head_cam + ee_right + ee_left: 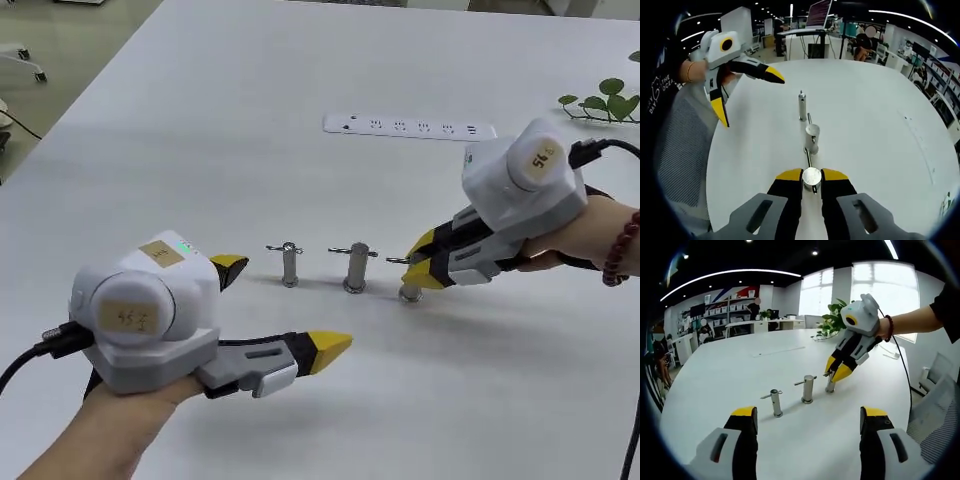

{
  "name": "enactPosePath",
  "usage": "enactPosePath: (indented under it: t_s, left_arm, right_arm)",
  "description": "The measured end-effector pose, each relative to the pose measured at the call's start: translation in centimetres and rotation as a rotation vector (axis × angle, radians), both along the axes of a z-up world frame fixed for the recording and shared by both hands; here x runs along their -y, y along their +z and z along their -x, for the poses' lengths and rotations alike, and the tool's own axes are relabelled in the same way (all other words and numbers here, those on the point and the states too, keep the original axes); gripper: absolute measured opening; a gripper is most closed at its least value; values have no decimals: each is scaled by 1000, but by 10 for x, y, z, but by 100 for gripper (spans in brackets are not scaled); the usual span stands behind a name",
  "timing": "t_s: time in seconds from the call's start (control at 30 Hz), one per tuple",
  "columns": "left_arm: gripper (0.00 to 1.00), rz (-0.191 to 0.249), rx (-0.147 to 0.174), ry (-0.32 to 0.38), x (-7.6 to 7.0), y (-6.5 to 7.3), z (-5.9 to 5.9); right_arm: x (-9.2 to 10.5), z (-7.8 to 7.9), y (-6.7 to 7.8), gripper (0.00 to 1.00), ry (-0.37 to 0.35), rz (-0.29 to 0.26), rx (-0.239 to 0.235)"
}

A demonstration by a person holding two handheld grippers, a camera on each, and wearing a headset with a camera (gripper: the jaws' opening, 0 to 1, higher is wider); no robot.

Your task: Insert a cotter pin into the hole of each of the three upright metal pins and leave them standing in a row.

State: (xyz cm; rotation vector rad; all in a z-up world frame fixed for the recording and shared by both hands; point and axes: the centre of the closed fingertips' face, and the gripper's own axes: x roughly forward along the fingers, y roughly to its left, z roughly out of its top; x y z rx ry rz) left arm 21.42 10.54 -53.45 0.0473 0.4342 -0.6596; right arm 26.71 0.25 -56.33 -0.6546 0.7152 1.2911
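Nearest, left gripper (283, 304) hovers with fingers spread; right gripper (421, 264) pinches the rightmost upright grey metal pin (410, 293) on the white worktop (300, 130), so slide its thin wire cotter pin (395, 260) level, without tipping.

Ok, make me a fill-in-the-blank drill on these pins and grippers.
The left gripper is ___, holding nothing. ___ metal pins stand in a row on the table. The right gripper is ___ on the end pin. Behind the row lies a white ___ strip.
Missing: open; three; shut; power.
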Motion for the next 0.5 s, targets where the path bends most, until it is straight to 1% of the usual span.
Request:
enactPosePath:
  t_s: [0.27, 0.43, 0.5]
  left_arm:
    - [86, -1, 6, 0, -5, -1, -1]
    - [86, -2, -5, -4, -5, -4, 1]
    - [86, -3, 1, -3, -5, -3, 0]
  right_arm:
    - [2, -6, -1, 8, 6, 0, 1]
    - [3, -9, -2, 8, 17, 4, 1]
    - [4, -10, -4, 8, 21, 10, 0]
